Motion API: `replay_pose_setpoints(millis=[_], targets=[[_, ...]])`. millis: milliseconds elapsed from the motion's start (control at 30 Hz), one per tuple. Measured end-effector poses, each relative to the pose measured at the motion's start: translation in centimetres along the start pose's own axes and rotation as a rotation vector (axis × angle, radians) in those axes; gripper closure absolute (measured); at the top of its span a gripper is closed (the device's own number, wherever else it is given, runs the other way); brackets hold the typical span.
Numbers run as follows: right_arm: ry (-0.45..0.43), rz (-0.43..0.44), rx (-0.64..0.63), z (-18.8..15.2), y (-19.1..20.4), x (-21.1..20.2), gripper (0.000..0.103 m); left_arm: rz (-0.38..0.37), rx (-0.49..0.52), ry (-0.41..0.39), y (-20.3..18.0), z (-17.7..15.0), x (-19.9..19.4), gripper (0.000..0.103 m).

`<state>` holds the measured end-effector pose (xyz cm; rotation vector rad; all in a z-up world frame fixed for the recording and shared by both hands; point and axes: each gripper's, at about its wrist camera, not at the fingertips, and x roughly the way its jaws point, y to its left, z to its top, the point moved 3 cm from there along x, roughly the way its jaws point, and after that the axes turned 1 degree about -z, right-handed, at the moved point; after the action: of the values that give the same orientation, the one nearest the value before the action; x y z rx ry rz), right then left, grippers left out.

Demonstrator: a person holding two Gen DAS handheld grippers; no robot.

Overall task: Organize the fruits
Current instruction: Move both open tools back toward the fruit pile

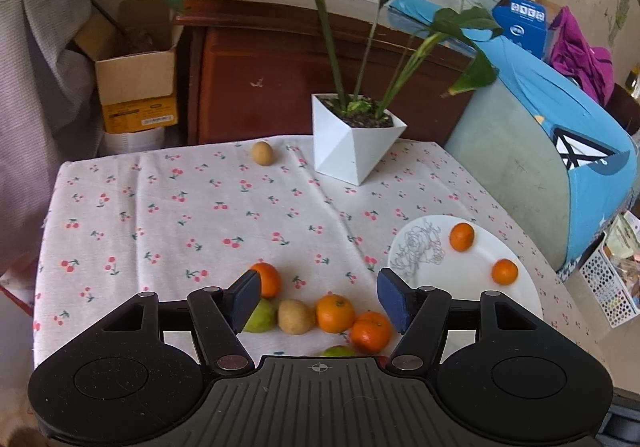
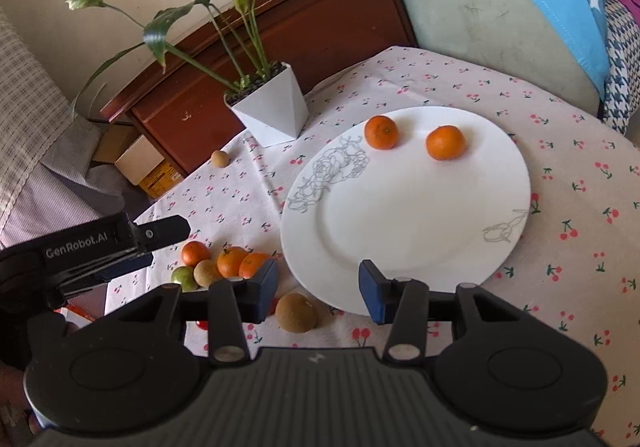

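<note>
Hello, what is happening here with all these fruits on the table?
A person holds a gripper in each hand and is sorting fruit onto a white plate. Two oranges already lie on it. The left gripper, open and empty, hovers over a cluster of oranges, a green fruit and a brown fruit on the cherry-print tablecloth. The right gripper, also open and empty, is near the plate's edge, beside another brown fruit.

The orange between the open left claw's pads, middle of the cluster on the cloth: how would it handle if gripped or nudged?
The orange looks round, so a nudge would probably roll it. It touches the tan fruit and another orange, so closing the left claw likely jostles both. Its rind looks firm and matte, so the pads should hold without slipping.
</note>
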<state>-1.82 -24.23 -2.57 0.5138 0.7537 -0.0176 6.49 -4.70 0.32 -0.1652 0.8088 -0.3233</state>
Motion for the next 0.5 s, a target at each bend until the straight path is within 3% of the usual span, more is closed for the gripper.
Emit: replay_pose_setpoints(millis=[200,500], targets=[[0.049,0.026,-0.065,-1.5,1.8,0.8,0.057,0.05,-0.031,0.009,2.5,-0.4,-0.7,0.039],[0.096,-0.011,-0.126,-3.2,2.8,2.2,0.057,0.08,-0.006,0.034,4.0,-2.5,-1.6,0.039]])
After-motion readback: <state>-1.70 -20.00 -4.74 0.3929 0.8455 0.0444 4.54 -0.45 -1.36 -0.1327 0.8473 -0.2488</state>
